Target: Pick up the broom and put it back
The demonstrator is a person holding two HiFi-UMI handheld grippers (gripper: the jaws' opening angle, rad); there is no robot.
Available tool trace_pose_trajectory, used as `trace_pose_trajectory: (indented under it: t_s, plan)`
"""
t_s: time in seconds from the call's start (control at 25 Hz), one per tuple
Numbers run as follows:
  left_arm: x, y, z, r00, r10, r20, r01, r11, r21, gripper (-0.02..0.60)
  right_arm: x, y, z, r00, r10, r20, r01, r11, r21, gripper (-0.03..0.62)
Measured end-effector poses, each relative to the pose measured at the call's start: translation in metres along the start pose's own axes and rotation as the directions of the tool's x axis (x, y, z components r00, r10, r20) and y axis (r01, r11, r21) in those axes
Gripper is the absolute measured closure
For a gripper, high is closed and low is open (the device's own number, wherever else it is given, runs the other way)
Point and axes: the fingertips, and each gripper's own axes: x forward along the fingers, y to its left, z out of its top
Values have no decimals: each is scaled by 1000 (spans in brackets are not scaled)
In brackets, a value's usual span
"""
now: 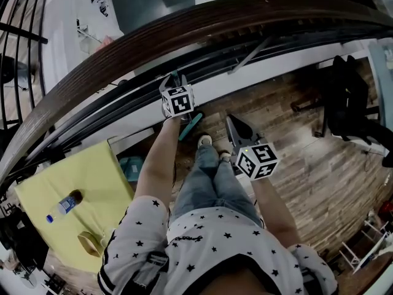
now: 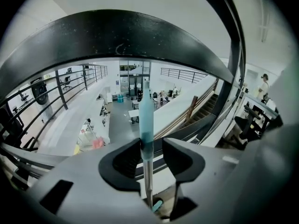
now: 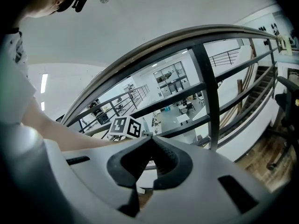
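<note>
The broom stands upright against the railing; its teal grip (image 2: 146,120) and metal shaft (image 2: 147,176) run between the jaws of my left gripper (image 2: 152,146). The grip rests against the left pad and a clear gap shows to the right pad, so the jaws are open around it. In the head view the left gripper (image 1: 176,86) is up at the railing, with a teal piece of the broom (image 1: 190,126) slanting below its marker cube. My right gripper (image 3: 150,140) is shut with nothing in it, held lower and to the right (image 1: 236,128) over the wooden floor.
A dark curved handrail (image 1: 184,29) with metal bars crosses in front; one post (image 3: 208,97) is near the right gripper. A yellow table (image 1: 37,192) at the left bears a bottle (image 1: 63,205). A black chair (image 1: 347,97) stands at the right. Feet (image 1: 206,141) are by the railing base.
</note>
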Motion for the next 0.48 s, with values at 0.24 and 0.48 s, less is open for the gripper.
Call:
trace_pose_trajectory:
  t_s: [0.24, 0.48]
  plan:
    - [-8, -4, -1, 1000, -17, 10, 18, 1000, -14, 392, -6, 2, 5, 1000, -2, 11, 2, 1000, 4, 600]
    - [-23, -6, 7, 999, -16, 32, 16, 1000, -16, 362, -13, 6, 9, 1000, 15, 21, -15, 1000, -14, 600]
